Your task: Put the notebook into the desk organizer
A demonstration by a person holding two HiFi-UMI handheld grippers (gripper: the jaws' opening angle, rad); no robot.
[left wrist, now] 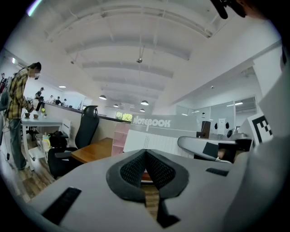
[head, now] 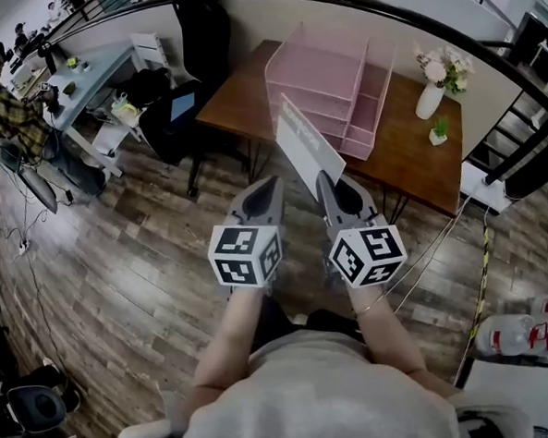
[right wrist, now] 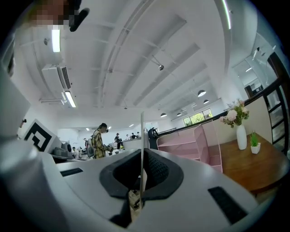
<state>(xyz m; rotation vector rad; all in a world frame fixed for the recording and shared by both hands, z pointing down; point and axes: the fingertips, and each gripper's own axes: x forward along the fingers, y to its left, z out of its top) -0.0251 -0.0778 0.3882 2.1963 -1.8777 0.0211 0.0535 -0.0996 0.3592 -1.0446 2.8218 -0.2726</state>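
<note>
A grey-and-white notebook [head: 305, 145] stands upright on edge in front of me, with my right gripper [head: 327, 180] shut on its lower edge. In the right gripper view the notebook [right wrist: 142, 131] shows as a thin vertical edge between the pads. My left gripper [head: 270, 184] hangs just left of it with its jaws shut and nothing between them [left wrist: 145, 152]. In the left gripper view the notebook [left wrist: 156, 133] shows its printed cover. The pink desk organizer [head: 326, 81] stands on the wooden table [head: 419, 163] beyond both grippers, also seen in the right gripper view [right wrist: 190, 140].
A white vase of flowers [head: 430, 97] and a small potted plant [head: 438, 134] stand at the table's right end. A black office chair [head: 171, 118] sits left of the table. A person [head: 12, 100] stands at a far desk. Water bottles [head: 531, 332] lie at lower right.
</note>
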